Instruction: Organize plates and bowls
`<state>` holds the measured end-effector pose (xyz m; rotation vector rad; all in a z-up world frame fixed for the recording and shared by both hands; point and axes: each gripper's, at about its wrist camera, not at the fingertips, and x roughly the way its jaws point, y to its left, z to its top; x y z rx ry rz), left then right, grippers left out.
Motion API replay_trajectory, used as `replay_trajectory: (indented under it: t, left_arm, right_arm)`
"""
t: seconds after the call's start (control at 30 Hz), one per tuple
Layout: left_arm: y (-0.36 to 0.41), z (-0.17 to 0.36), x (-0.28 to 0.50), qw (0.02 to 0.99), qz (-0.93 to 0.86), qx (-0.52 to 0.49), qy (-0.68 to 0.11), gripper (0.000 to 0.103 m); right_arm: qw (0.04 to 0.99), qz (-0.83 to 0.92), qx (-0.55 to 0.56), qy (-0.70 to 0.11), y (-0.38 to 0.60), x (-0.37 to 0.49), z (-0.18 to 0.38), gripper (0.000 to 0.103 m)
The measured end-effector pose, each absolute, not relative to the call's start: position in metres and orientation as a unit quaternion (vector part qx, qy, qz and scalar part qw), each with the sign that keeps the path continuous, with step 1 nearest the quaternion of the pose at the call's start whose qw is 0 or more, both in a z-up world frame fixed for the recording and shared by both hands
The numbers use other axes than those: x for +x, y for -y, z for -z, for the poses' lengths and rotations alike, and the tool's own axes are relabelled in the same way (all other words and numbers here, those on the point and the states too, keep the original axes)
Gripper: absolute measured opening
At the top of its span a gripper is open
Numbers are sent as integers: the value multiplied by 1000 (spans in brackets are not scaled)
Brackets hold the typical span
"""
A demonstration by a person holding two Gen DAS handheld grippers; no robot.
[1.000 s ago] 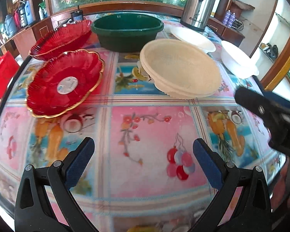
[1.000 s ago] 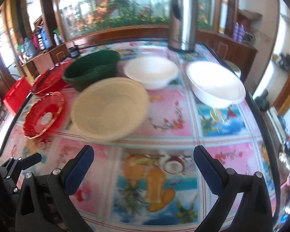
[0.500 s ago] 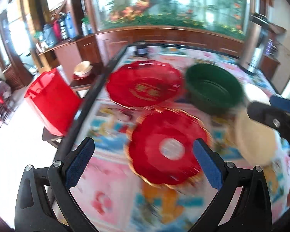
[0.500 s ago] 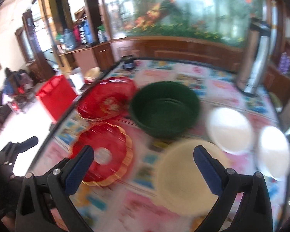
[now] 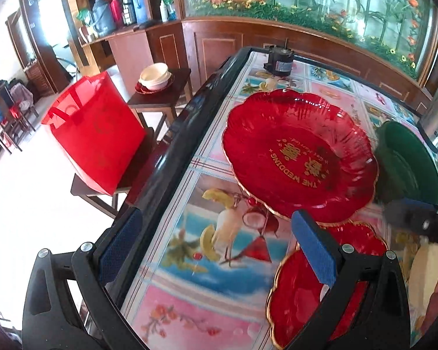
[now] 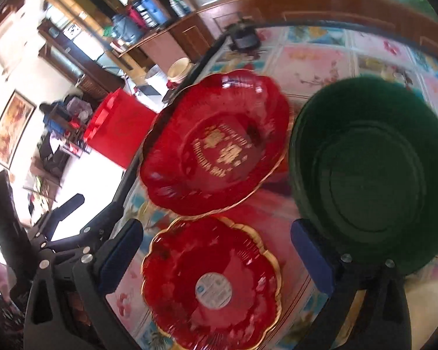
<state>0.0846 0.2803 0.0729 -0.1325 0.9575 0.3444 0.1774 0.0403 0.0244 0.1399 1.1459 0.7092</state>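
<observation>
Tablecloth [image 5: 207, 315]; red plate [image 6: 210, 283] between parted fingers [image 6: 121, 256].

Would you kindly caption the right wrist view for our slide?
Open right hand-held gripper above two red plates beside a green bowl on a patterned table.

So on the table [image 5: 219, 306] the big plate [image 5: 300, 157] sits near the left edge, smaller plate [image 6: 213, 285] right in front of it, bowl [image 6: 370, 192] just to its right. A motor [image 5: 278, 61] is back at the far left corner.
</observation>
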Motion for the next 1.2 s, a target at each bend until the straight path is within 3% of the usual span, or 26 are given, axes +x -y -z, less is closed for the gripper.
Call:
replay_trajectory:
  t: [0.27,0.37,0.5,0.57,0.73,0.83,0.93,1.03,1.13,1.2]
  left_arm:
    - [-287,-67,125,862,-147,-77,-478,103]
    - [-290,-64,140,856,-141,-77,-491,103]
    - [-291,-61,155,855,-130,-78,-495,103]
    - [-294,-59,161,853,-125,-87,-499,103]
    - [-296,-55,177,850,-112,-97,-506,103]
    - [-295,-52,184,847,-104,-102,-511,102]
    - [-293,-48,190,843,-94,-98,-520,92]
    - [-293,-45,193,842,-104,-90,-522,75]
    - [-300,-44,194,842,-113,-97,-518,56]
    - [-304,-45,194,842,-122,-99,-516,39]
  right_arm:
    - [791,-305,68,-527,-16,199,-41,100]
    - [794,-296,48,-528,-28,203,-42,96]
    - [795,-283,33,-536,-39,215,-33,78]
    - [794,-281,33,-538,-44,220,-30,74]
    - [801,-265,22,-536,-49,231,-32,49]
    - [801,-259,12,-539,-52,238,-30,44]
    - [810,-249,1,-531,-53,242,-31,29]
    - [815,-245,-10,-524,-53,243,-32,16]
    - [820,-241,-7,-520,-49,246,-30,10]
    - [822,-239,-9,-517,-48,246,-30,9]
